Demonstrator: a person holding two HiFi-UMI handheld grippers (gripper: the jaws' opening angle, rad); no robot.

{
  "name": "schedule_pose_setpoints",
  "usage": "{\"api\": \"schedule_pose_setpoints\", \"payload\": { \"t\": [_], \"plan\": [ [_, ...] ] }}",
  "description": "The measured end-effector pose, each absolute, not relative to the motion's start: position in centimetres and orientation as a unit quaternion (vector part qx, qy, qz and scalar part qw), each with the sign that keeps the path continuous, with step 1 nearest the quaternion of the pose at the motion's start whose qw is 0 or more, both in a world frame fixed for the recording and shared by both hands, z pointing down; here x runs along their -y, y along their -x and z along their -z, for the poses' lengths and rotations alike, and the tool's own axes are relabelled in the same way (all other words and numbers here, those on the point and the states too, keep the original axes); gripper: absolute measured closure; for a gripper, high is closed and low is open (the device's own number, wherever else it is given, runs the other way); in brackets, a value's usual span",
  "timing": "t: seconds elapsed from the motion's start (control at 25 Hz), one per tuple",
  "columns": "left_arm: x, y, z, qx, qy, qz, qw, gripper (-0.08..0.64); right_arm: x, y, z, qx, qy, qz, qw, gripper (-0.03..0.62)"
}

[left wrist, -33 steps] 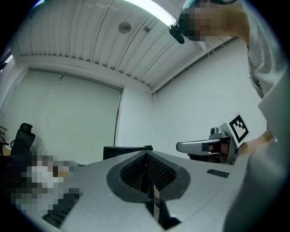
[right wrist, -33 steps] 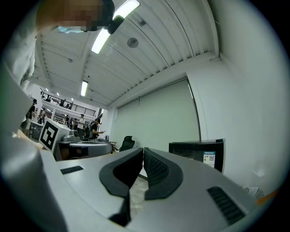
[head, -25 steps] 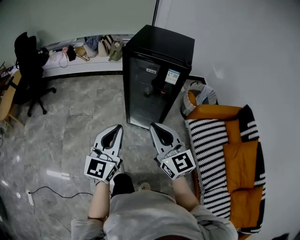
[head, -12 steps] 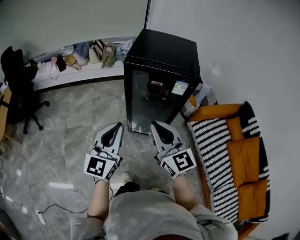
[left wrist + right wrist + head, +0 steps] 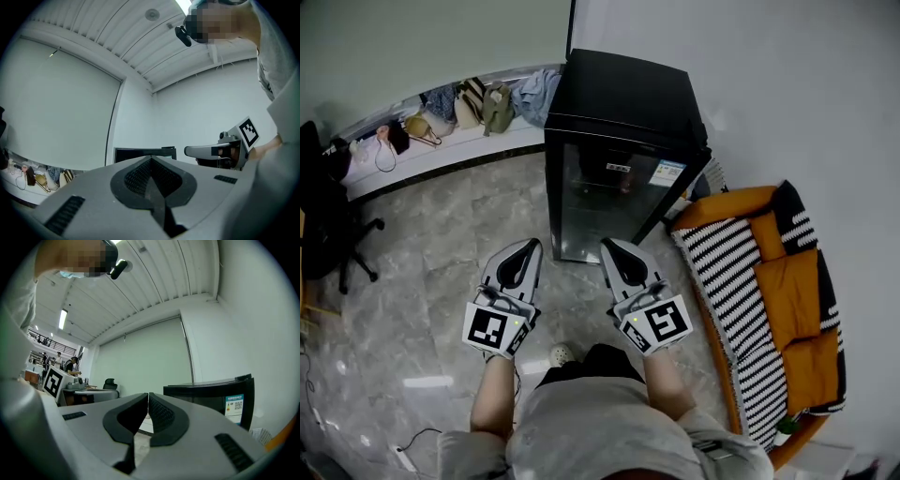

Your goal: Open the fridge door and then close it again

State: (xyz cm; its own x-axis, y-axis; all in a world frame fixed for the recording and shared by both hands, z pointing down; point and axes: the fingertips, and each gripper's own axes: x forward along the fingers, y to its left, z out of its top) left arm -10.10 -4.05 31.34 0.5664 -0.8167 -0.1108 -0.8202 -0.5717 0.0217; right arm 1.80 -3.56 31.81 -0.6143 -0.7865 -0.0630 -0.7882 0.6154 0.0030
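Observation:
The black fridge [image 5: 619,159] with a glass door stands shut against the white wall, a sticker on its door's upper right. Both grippers are held out level in front of it, a short way off and touching nothing. My left gripper [image 5: 528,246] is shut and empty, its tip pointing at the fridge's lower left corner. My right gripper [image 5: 607,246] is shut too, with nothing between its pads. In the left gripper view my left gripper [image 5: 151,158] points at the fridge top [image 5: 140,151]. In the right gripper view the fridge [image 5: 211,399] is right of my right gripper [image 5: 148,394].
An orange sofa [image 5: 787,291] with a striped blanket runs along the right wall, close to the fridge. A low ledge [image 5: 441,141] with several bags lies at the back left. A black office chair [image 5: 323,225] stands at far left. A cable [image 5: 412,441] lies on the marble floor.
The person has walked toward the fridge, which now sits closer and more central. Both grippers keep their place in the view and stay shut. The chair has slid toward the left edge.

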Motion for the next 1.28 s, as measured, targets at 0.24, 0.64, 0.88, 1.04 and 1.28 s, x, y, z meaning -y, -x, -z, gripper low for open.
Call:
{"api": "schedule_pose_setpoints", "payload": {
  "t": [0.24, 0.64, 0.88, 1.04, 1.28],
  "plan": [
    [6.6, 9.4, -32.9, -0.449, 0.892, -0.052, -0.001, 0.546, 5.6, -2.9, -33.3, -0.888, 0.459, -0.005, 0.014, 0.575],
    [11.9, 8.8, -34.6, -0.447, 0.894, -0.035, -0.022, 0.546, 11.0, -3.7, -34.4, -0.886, 0.465, 0.006, 0.0, 0.575],
    [14.2, 8.4, -36.8, -0.445, 0.894, -0.019, -0.042, 0.546, 13.5, -3.9, -36.3, -0.885, 0.465, 0.021, -0.018, 0.575],
    [15.0, 8.2, -38.8, -0.446, 0.893, -0.008, -0.058, 0.546, 14.4, -4.3, -38.3, -0.883, 0.466, 0.038, -0.028, 0.575],
    [15.9, 8.3, -41.7, -0.447, 0.891, 0.012, -0.077, 0.546, 15.4, -4.4, -41.1, -0.882, 0.466, 0.065, -0.039, 0.575]
  ]
}}
